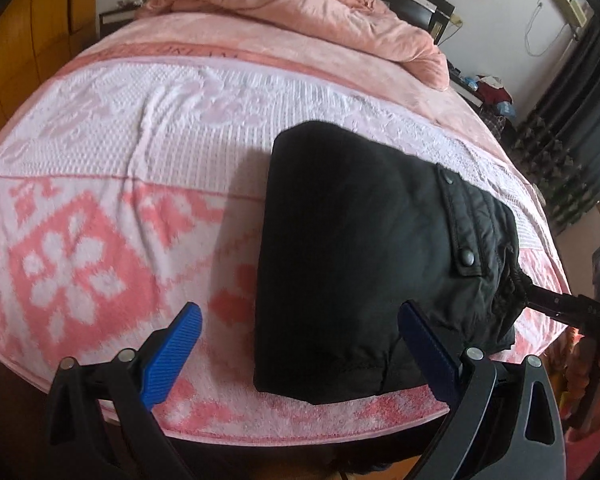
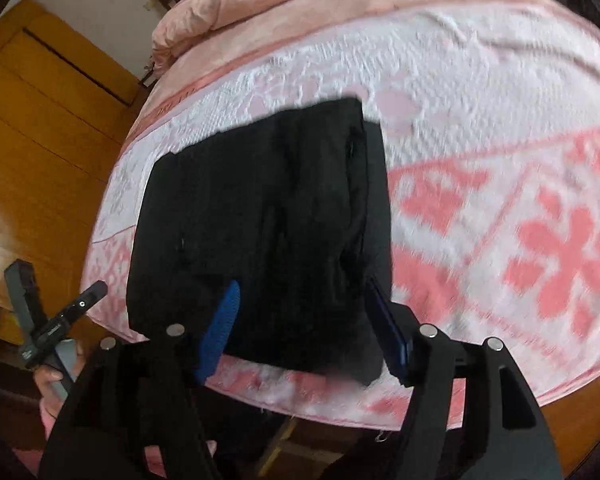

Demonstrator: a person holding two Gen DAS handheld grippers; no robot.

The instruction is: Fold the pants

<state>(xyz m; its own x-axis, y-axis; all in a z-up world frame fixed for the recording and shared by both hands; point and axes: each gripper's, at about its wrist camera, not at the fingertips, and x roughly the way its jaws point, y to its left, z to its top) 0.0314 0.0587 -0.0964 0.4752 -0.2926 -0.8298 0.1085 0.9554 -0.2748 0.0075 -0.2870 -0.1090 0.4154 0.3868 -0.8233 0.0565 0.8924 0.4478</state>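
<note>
The black pants (image 1: 364,248) lie folded into a compact rectangle on the pink and white patterned blanket (image 1: 100,208) near the bed's front edge. A pocket flap with snap buttons (image 1: 466,258) faces up on their right side. My left gripper (image 1: 300,316) is open, its blue pads straddling the front left corner of the bundle, nothing held. In the right wrist view the pants (image 2: 260,216) lie just ahead of my right gripper (image 2: 304,292), which is open with its blue fingers (image 2: 220,328) over the bundle's near edge. The right gripper also shows in the left wrist view (image 1: 572,312).
A rumpled pink duvet (image 1: 300,12) is heaped at the head of the bed. A wooden wardrobe (image 2: 40,120) stands to the left. A bedside table with clutter (image 1: 488,92) and dark curtains (image 1: 572,152) are to the right. The bed's front edge (image 1: 260,432) is close below.
</note>
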